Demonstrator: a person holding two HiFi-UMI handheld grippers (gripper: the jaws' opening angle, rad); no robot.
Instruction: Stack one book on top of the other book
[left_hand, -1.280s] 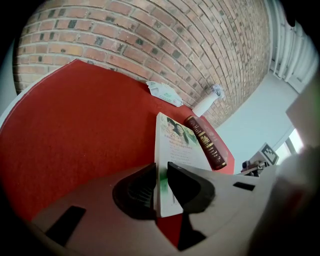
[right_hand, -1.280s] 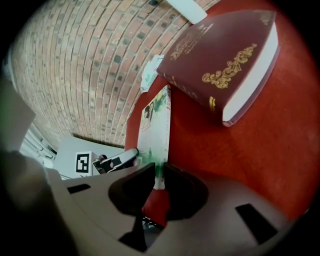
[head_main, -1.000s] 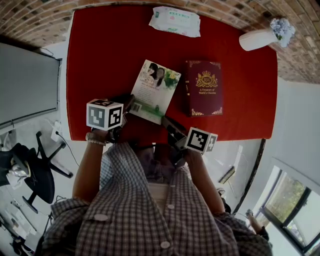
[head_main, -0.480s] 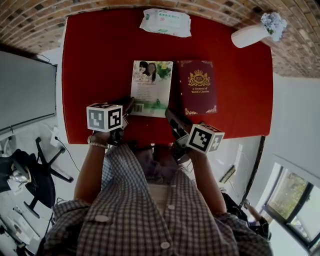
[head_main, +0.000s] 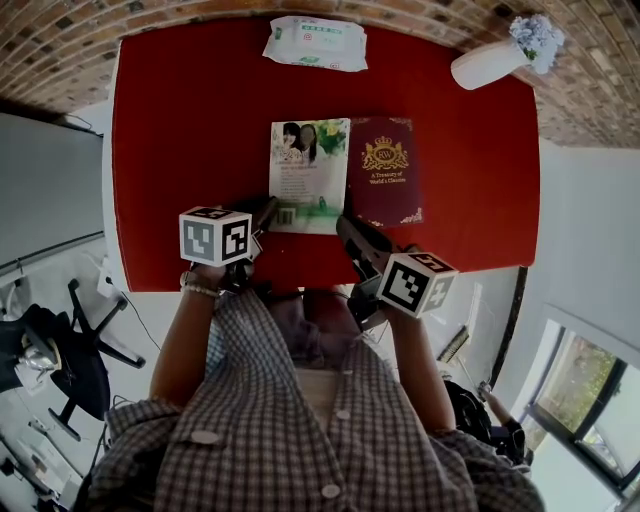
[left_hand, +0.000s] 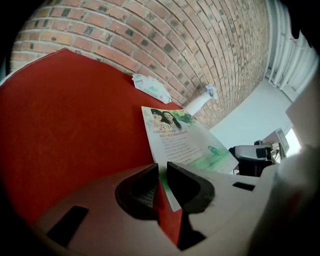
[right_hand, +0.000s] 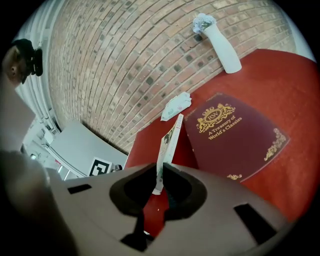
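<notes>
The stacking was not yet done. The pale-covered book (head_main: 308, 165) and the maroon book (head_main: 384, 172) were seen side by side on the red counter (head_main: 190, 150), close together, with neither lying on the other. The pale-covered book was gripped at its near edge by both tools. The jaws of the left gripper (left_hand: 162, 172) were closed on its near left corner, and the jaws of the right gripper (right_hand: 161, 172) were closed on its near right corner, where the book was seen edge-on. Whether its far edge rested on the counter could not be told. The maroon book was lying flat and untouched, just to the right. The grasp was judged complete. What remained was for the held book to be lifted clear, carried over the maroon one, squared up and released.
</notes>
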